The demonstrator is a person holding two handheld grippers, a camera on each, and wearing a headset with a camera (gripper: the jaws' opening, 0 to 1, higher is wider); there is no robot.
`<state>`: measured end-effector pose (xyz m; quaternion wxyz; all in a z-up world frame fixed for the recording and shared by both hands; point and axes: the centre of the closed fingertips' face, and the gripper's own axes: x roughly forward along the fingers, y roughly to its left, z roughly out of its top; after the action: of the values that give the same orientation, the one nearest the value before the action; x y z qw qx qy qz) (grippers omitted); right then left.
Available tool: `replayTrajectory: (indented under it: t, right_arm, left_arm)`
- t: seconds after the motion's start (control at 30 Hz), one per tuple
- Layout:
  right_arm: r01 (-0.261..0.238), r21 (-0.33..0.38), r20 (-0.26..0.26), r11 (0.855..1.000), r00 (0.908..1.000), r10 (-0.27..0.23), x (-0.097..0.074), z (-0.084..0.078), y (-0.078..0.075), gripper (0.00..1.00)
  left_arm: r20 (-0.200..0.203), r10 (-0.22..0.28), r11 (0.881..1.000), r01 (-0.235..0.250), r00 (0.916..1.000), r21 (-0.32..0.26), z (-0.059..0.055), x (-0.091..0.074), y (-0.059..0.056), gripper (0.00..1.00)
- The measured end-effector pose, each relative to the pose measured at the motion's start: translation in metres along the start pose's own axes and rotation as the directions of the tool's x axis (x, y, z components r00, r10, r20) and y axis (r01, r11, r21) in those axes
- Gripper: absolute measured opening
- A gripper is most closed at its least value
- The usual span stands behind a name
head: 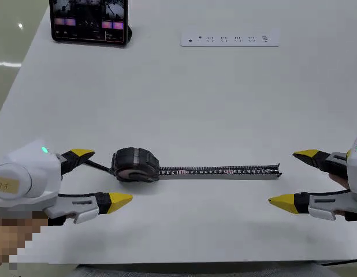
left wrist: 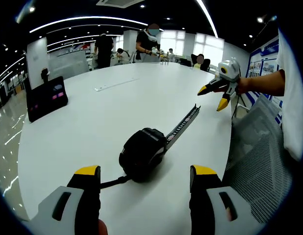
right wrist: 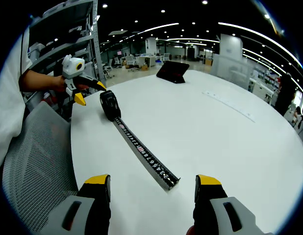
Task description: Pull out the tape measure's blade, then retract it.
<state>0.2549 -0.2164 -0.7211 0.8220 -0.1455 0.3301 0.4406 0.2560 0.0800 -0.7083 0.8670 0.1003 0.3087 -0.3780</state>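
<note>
A broad white table point(head: 184, 104) sits in a large open hall. At its far edge are a dark tablet point(head: 90, 20) and a white power strip point(head: 229, 38). Curved light strips point(left wrist: 83, 19) cross the dark ceiling point(left wrist: 156, 14); bright windows point(left wrist: 200, 44) line the far end (people point(left wrist: 103, 49) stand near them). Metal shelving point(right wrist: 63, 24) rises behind a grey mesh chair point(right wrist: 38, 156); the floor point(head: 8, 52) shines.

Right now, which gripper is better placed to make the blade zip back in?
Probably the left gripper: the tape measure's case sits just ahead of its open jaws. The right gripper, also open, is off at the far tip of the blade.
</note>
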Motion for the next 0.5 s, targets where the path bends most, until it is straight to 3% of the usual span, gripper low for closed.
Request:
replayTrajectory:
  t: [0.5]
  right_arm:
    - [0.003,0.012,0.022,1.000,0.9998,-0.003,-0.0047,-0.0001,0.0073,0.71]
  left_arm:
    - [0.038,0.012,0.999,-0.011,0.9992,-0.037,-0.0001,-0.0094,-0.0058,0.73]
